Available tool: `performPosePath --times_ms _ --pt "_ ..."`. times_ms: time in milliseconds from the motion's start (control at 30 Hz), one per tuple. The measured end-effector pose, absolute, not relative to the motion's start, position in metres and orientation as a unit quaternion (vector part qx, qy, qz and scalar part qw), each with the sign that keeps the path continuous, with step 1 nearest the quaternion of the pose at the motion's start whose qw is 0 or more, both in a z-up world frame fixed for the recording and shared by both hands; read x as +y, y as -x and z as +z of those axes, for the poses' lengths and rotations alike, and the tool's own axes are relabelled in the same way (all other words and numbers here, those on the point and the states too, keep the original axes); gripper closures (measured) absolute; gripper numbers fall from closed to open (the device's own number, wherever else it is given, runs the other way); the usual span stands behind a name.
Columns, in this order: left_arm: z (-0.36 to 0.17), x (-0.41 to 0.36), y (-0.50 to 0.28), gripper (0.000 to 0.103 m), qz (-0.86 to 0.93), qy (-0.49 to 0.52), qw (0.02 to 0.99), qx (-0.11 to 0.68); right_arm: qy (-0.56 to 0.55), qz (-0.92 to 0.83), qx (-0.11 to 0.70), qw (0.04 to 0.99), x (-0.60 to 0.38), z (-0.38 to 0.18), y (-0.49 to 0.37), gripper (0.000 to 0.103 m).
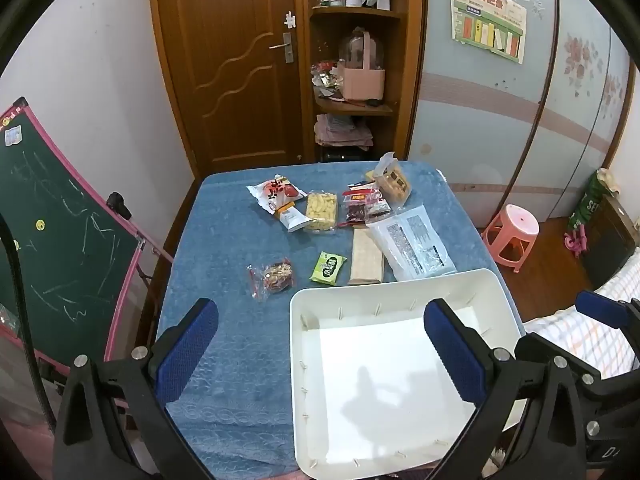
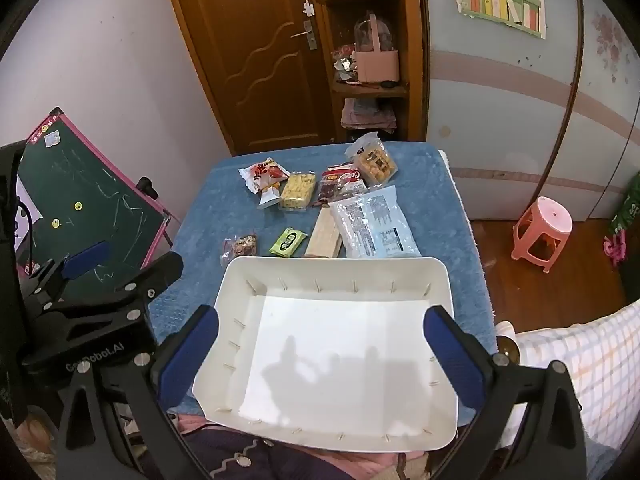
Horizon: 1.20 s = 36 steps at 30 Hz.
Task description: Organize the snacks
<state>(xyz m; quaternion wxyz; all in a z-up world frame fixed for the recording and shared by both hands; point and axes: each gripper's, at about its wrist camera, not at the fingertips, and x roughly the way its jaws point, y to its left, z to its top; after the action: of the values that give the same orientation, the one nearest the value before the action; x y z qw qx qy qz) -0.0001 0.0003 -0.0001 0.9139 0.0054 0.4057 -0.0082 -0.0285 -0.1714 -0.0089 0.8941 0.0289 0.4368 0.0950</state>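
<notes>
An empty white bin [image 1: 384, 300] [image 2: 336, 270] sits at the near edge of a blue-covered table [image 1: 224, 280] [image 2: 200, 216]. Beyond it lie snack packs: a green packet [image 1: 328, 267] [image 2: 288, 242], a wafer bar [image 1: 366, 258] [image 2: 324, 234], a large pale blue bag [image 1: 412, 242] [image 2: 372, 220], a clear nut pack [image 1: 274, 276] [image 2: 240, 246], a yellow puff pack [image 1: 320, 210] [image 2: 297, 192] and a red-white packet [image 1: 276, 194] [image 2: 262, 174]. My left gripper [image 1: 320, 344] is open, above the bin's left rim. My right gripper [image 2: 322, 346] is open over the bin.
A green chalkboard [image 1: 52, 240] [image 2: 80, 208] stands left of the table. A pink stool [image 1: 514, 230] [image 2: 544, 226] stands on the floor at the right. A checked bed cover [image 2: 580, 360] lies near right. A wooden door [image 1: 236, 60] and shelves [image 1: 356, 108] are behind.
</notes>
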Motion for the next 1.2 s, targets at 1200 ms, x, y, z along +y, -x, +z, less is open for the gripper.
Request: performPosePath --times_ms 1200 --pt "-0.005 0.003 0.0 0.001 -0.007 -0.009 0.91 0.414 -0.032 0.099 0.459 0.882 -0.168 -0.027 0.015 0.0"
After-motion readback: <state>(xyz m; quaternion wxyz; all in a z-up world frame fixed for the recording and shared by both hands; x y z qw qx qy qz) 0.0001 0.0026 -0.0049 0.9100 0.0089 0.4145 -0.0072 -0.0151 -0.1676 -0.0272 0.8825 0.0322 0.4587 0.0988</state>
